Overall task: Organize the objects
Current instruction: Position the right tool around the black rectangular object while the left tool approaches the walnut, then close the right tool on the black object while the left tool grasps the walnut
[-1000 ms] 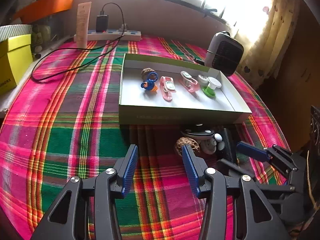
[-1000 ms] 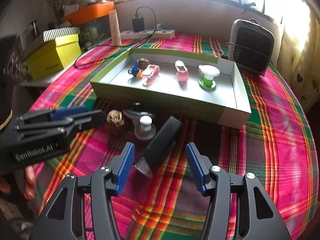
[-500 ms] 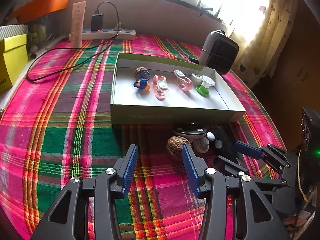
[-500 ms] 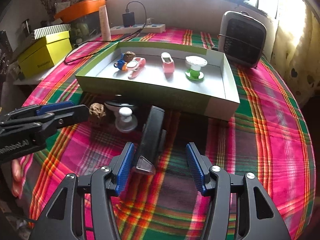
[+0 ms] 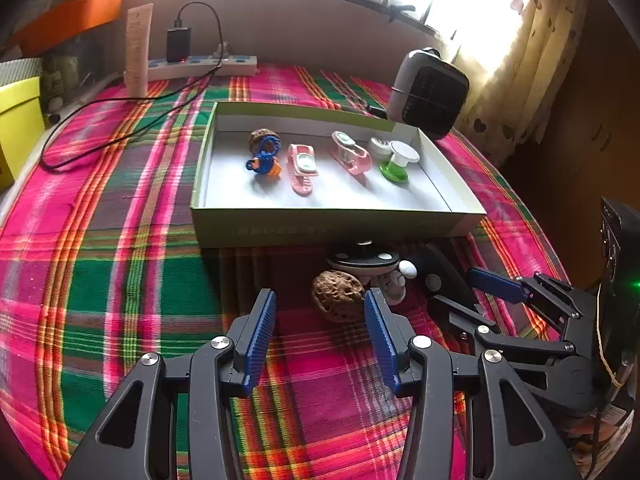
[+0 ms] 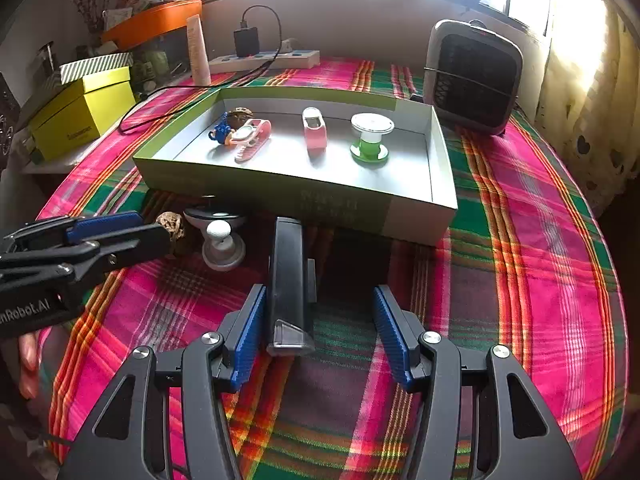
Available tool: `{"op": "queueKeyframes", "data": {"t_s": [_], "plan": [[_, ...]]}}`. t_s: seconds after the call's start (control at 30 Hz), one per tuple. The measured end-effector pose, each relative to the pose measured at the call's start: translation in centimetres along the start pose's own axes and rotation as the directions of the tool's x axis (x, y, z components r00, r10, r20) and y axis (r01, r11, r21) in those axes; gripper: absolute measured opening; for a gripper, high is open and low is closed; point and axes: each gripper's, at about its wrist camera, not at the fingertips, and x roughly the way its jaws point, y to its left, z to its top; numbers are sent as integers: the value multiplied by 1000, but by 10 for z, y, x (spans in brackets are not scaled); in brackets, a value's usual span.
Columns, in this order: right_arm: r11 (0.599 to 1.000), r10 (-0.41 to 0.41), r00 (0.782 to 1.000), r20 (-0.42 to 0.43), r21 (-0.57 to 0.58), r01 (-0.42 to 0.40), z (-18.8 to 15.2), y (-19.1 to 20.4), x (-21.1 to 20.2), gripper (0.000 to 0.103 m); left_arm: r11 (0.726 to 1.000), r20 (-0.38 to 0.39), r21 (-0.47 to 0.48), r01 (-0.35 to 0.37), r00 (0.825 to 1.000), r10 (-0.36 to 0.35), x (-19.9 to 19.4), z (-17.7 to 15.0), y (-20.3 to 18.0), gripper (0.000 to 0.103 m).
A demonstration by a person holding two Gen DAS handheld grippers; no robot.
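Observation:
A green-sided box lid point(image 5: 332, 226) point(image 6: 280, 196) holds a walnut with a blue toy point(image 5: 262, 156), two pink clips point(image 5: 302, 166) and a green-white spool point(image 6: 370, 136). In front of it on the plaid cloth lie a walnut point(image 5: 339, 295) point(image 6: 172, 225), a black-and-white dish point(image 5: 362, 261), a white knob piece point(image 6: 222, 246) and a black stapler-like bar point(image 6: 289, 276). My left gripper point(image 5: 320, 328) is open, the walnut just ahead between its fingertips. My right gripper point(image 6: 318, 328) is open, the bar's near end between its fingers, beside the left finger point(image 6: 248, 328).
A grey heater point(image 6: 472, 76) stands behind the box at the right. A power strip with charger and cable point(image 6: 264, 58), a tube point(image 6: 198, 56), a yellow box point(image 6: 80, 114) and an orange tray point(image 6: 152, 22) line the back and left. Curtains hang at the right.
Both grippers have moved forward. The walnut now sits at the left gripper's fingertips, and the black bar's end has come between the right gripper's fingers. Both stay open.

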Motion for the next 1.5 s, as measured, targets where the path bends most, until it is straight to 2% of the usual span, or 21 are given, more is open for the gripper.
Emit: {"op": "queueKeyframes", "data": {"t_s": [0.2,0.63,0.93,1.07,1.3,1.5], "plan": [[1000,10,1000,-1,-8,-10,2,0,2,54,1000,-11,19,-16,1000,16,7,2,-6,45],[1000,25,1000,3,-10,-25,3,0,2,54,998,-14,-5,-55,998,55,9,3,6,45],[999,33,999,7,-9,-33,4,0,2,46,997,-8,4,-78,997,78,11,5,7,45],[999,38,999,9,-13,-38,4,1,2,36,997,-7,3,-80,997,80,11,7,7,45],[999,44,999,10,-17,-43,5,2,1,33,997,-2,-2,-81,997,81,12,9,8,44],[999,47,999,11,-12,-46,4,1,1,33,995,6,-18,-93,996,93,12,9,13,32]]}}
